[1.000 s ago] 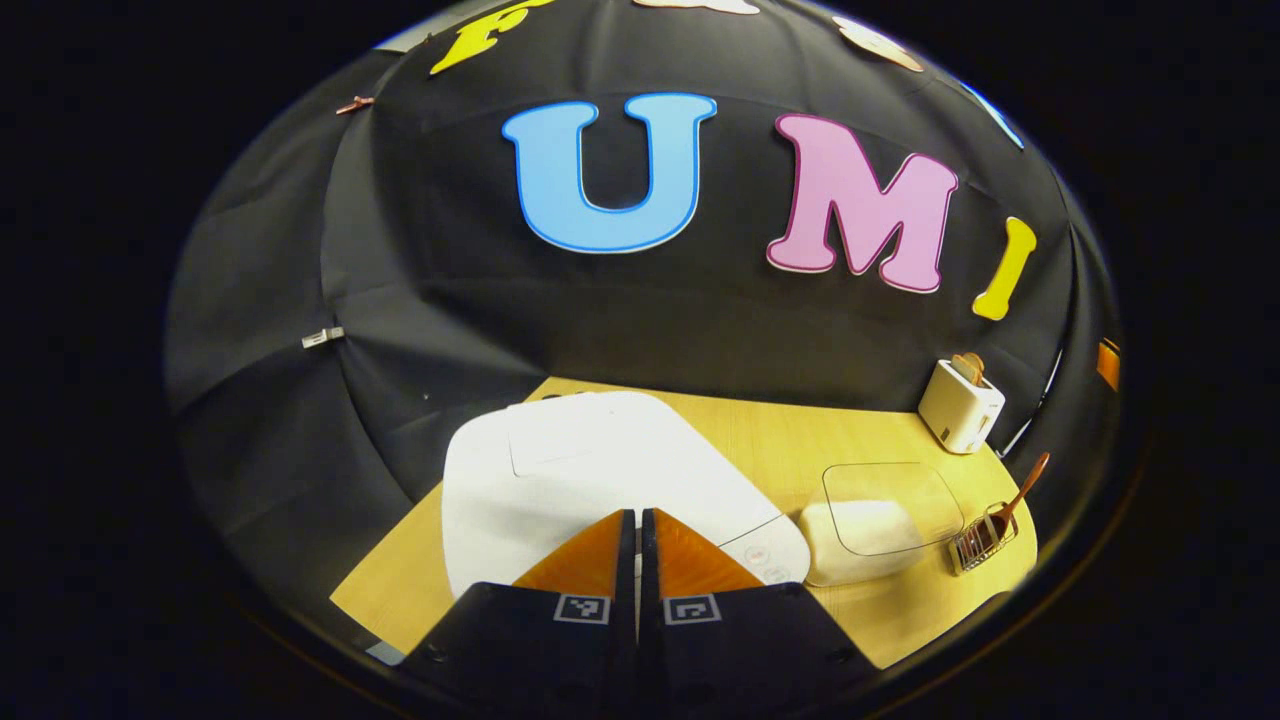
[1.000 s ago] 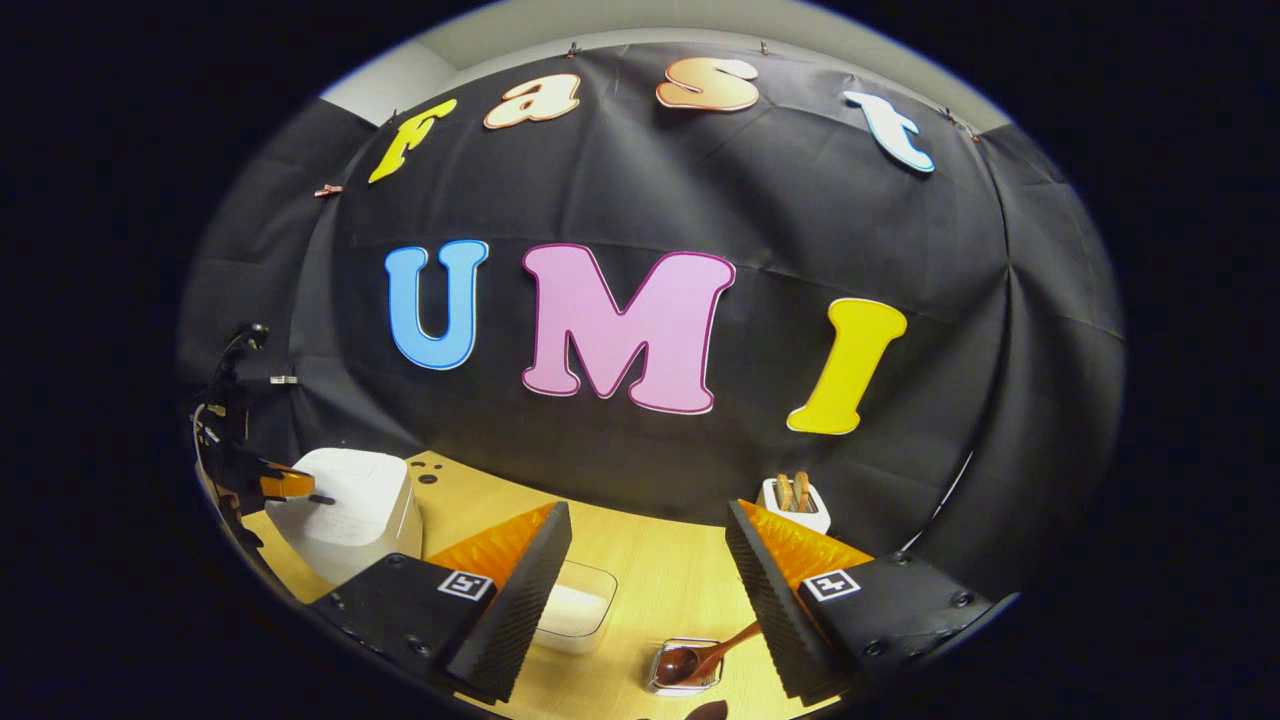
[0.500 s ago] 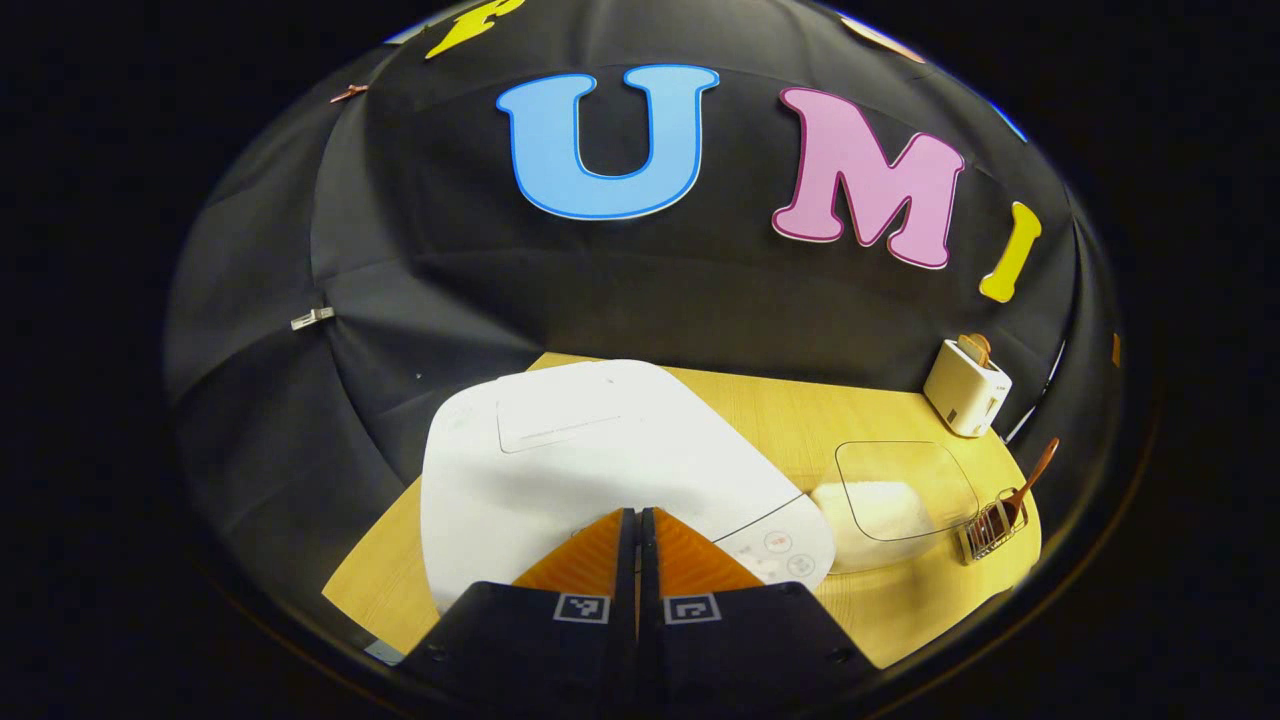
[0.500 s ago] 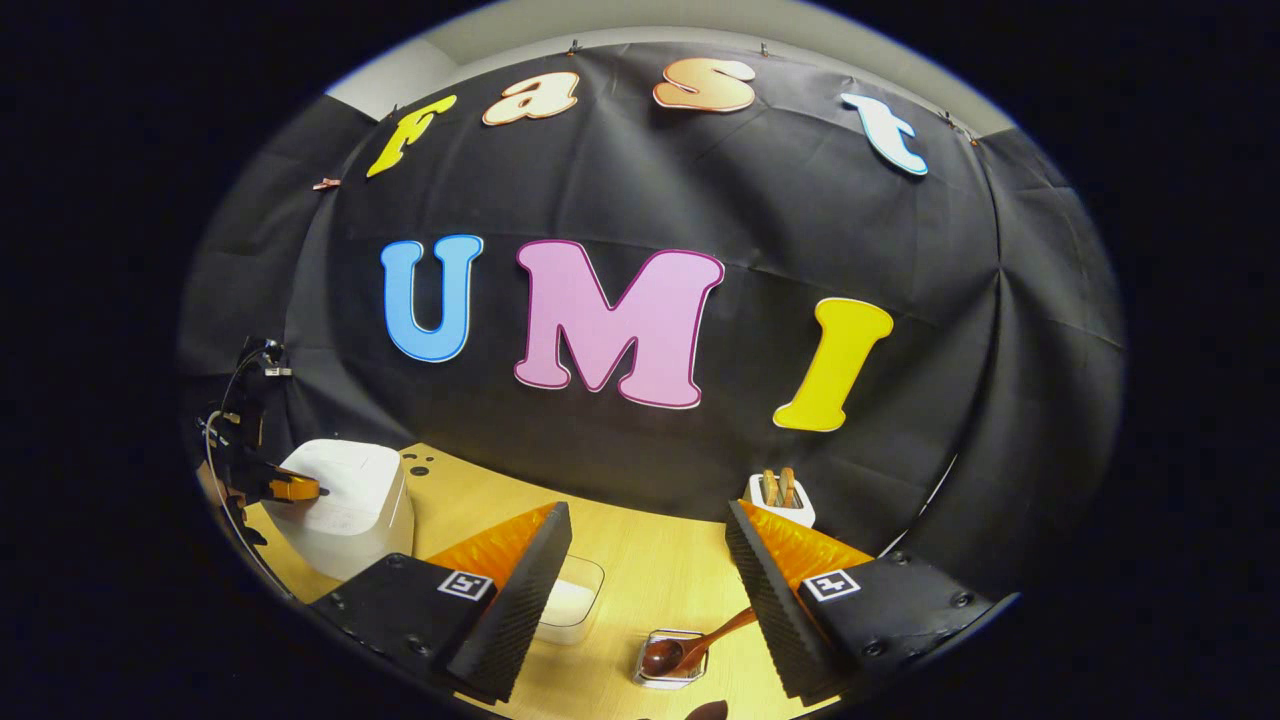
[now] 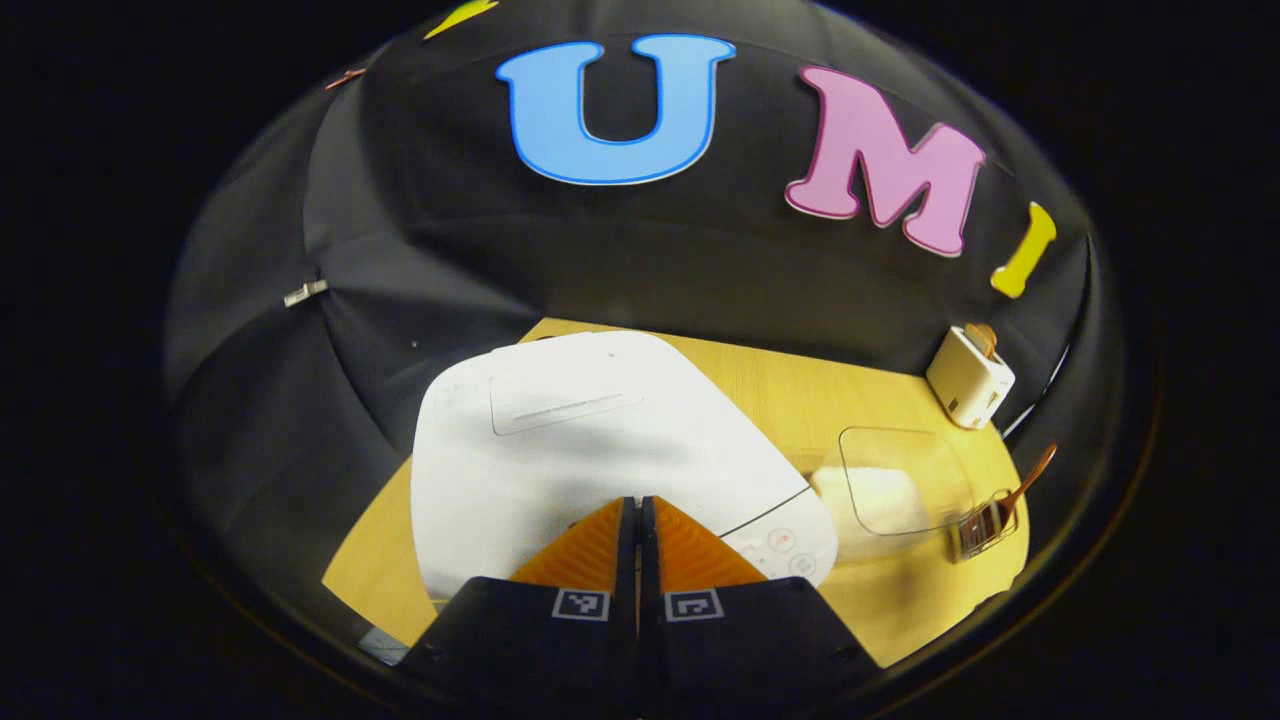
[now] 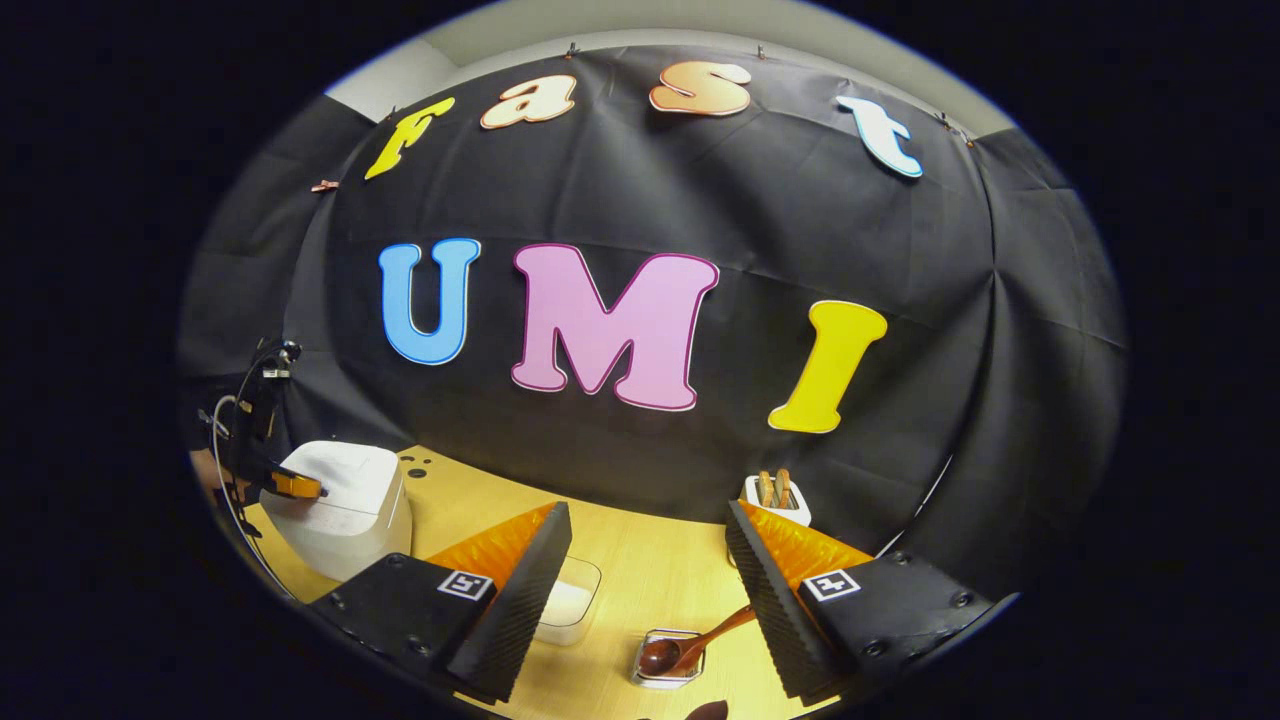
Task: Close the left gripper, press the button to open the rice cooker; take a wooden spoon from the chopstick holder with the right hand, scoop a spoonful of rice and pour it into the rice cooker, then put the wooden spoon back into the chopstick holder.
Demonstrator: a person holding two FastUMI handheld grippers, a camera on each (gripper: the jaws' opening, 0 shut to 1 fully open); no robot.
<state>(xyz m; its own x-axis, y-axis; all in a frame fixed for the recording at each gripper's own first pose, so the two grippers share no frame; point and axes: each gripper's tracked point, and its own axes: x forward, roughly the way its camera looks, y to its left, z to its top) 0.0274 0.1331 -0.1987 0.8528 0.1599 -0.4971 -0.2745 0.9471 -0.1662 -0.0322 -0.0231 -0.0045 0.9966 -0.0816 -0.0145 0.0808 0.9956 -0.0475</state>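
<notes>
Two grippers are in use. The left gripper (image 5: pixel 637 505) has its fingers pressed together with nothing between them, and its tips are over the near edge of the rice cooker (image 5: pixel 590 450), beside the control panel at the cooker's near right corner. Whether the tips touch the lid cannot be told. The lid of the rice cooker is down. In the right gripper view, the left gripper (image 6: pixel 300 487) appears at the far left, its tip at the top front edge of the rice cooker (image 6: pixel 345 510).

The right gripper (image 6: pixel 648 545) is spread wide and holds nothing. It hangs above the table (image 6: pixel 650 570), with the wooden spoon (image 6: pixel 690 648) below and between its fingers. The spoon stands tilted in the chopstick holder (image 6: pixel 665 668), handle leaning right. A clear container of rice (image 6: pixel 570 605) sits on the table just left of the holder. A white toaster (image 6: pixel 775 497) stands at the far side of the table, against the black cloth wall.
</notes>
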